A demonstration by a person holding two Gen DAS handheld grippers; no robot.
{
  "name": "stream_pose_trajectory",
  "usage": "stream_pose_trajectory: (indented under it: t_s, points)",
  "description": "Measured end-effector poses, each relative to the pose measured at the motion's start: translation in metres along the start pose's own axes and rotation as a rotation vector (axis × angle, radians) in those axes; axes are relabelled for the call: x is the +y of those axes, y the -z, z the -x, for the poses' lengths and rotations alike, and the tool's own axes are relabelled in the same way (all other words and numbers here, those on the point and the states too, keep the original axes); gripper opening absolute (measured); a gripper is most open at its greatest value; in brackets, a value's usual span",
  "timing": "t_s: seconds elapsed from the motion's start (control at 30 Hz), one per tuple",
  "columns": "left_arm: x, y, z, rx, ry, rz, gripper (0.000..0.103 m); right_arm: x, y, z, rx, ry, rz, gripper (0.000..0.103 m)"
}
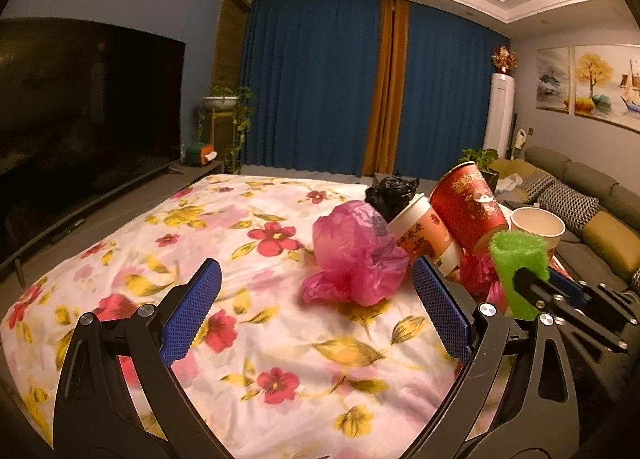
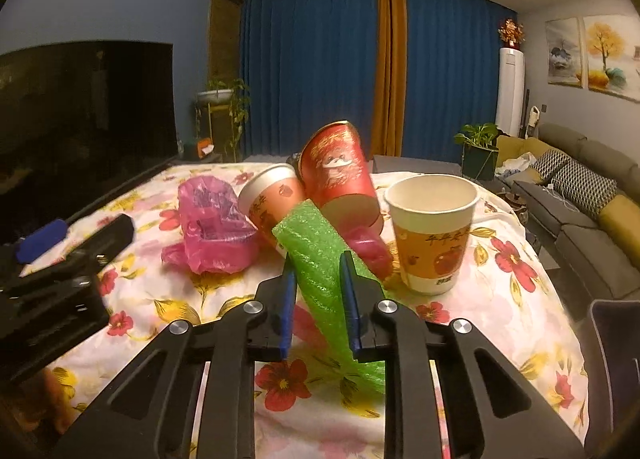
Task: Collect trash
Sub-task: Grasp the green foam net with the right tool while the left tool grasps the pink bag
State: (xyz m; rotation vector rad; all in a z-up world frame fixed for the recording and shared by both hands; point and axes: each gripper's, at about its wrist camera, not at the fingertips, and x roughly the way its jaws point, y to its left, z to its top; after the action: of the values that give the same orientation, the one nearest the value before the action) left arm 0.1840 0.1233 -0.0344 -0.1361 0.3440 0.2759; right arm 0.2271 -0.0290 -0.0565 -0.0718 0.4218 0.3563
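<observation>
On the floral cloth (image 1: 248, 259) lies a heap of trash. A crumpled pink plastic bag (image 1: 354, 255) (image 2: 210, 225) lies at the left of the heap. Behind it are a tipped orange paper cup (image 1: 424, 237) (image 2: 272, 201), a tipped red cup (image 1: 466, 205) (image 2: 340, 167) and a black bag (image 1: 390, 193). An upright paper cup (image 2: 434, 231) (image 1: 538, 225) stands at the right. My right gripper (image 2: 318, 287) is shut on a green foam strip (image 2: 320, 259) (image 1: 518, 267) above the cloth. My left gripper (image 1: 316, 303) is open and empty, just short of the pink bag.
A large dark TV (image 1: 80, 119) stands at the left. Blue curtains (image 1: 320, 91) hang behind. A grey sofa (image 2: 580, 211) with cushions runs along the right, with a potted plant (image 2: 478, 147) near it. A plant stand (image 1: 224, 119) is at the back left.
</observation>
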Motion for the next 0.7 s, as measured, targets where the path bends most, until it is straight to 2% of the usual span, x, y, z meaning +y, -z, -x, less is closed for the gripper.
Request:
stream_pose_trajectory:
  t_s: [0.23,0.43,0.53,0.6,0.63,0.7]
  points:
    - [-0.009,-0.012,-0.037,0.025,0.034,0.016,0.091,-0.01,-0.003,0.018,-0.029,-0.014,-0.03,0.02]
    - [-0.01,-0.021,-0.073,0.082,0.06,0.061,0.082,-0.014,-0.003,0.025,-0.034,-0.026,-0.029,0.02]
    - [-0.008,-0.019,-0.093,0.155,0.108,0.092,0.063,-0.015,-0.004,0.025,-0.029,-0.031,-0.028,0.02]
    - [-0.007,-0.015,-0.099,0.189,0.139,0.111,0.039,-0.016,-0.004,0.025,-0.028,-0.032,-0.026,0.02]
    - [-0.005,-0.013,-0.101,0.203,0.154,0.12,0.034,-0.016,-0.004,0.025,-0.028,-0.033,-0.026,0.02]
    - [-0.006,-0.011,-0.1,0.208,0.169,0.12,0.013,-0.017,-0.004,0.025,-0.026,-0.037,-0.029,0.02]
